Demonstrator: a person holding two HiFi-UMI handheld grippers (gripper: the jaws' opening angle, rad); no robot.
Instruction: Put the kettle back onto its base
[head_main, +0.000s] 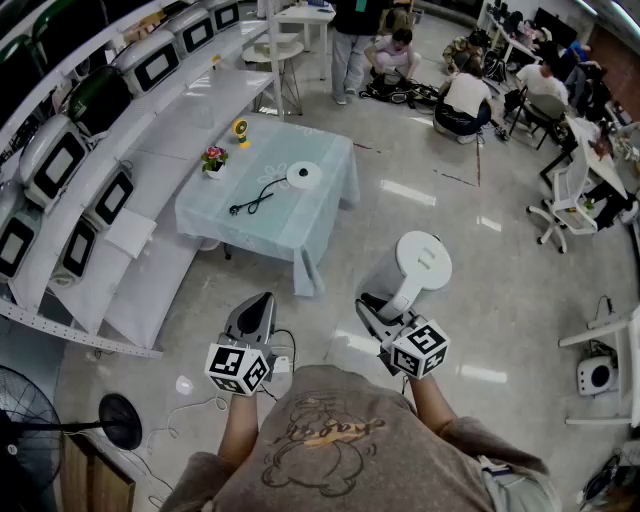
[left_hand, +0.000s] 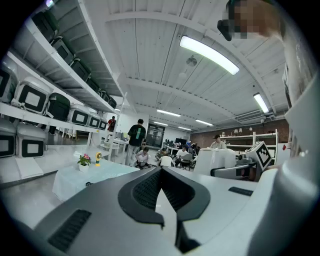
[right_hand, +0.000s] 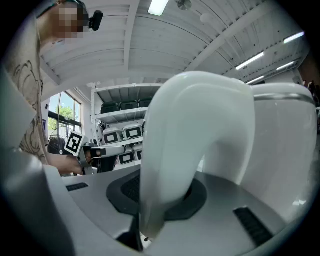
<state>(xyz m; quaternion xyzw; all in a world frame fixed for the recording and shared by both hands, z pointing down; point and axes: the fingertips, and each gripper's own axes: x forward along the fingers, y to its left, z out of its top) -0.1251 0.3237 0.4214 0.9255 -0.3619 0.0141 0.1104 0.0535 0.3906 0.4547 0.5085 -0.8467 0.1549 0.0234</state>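
A white kettle (head_main: 420, 262) hung centre right, its handle clamped between the jaws of the right gripper (head_main: 378, 312). The left gripper (head_main: 258, 305) had its jaws closed, empty. The round base (head_main: 303, 175) lay on the upper-left surface (head_main: 320, 215).

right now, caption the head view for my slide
Right gripper holds the white kettle by its handle, well short of the base on the table; left gripper shut, empty.
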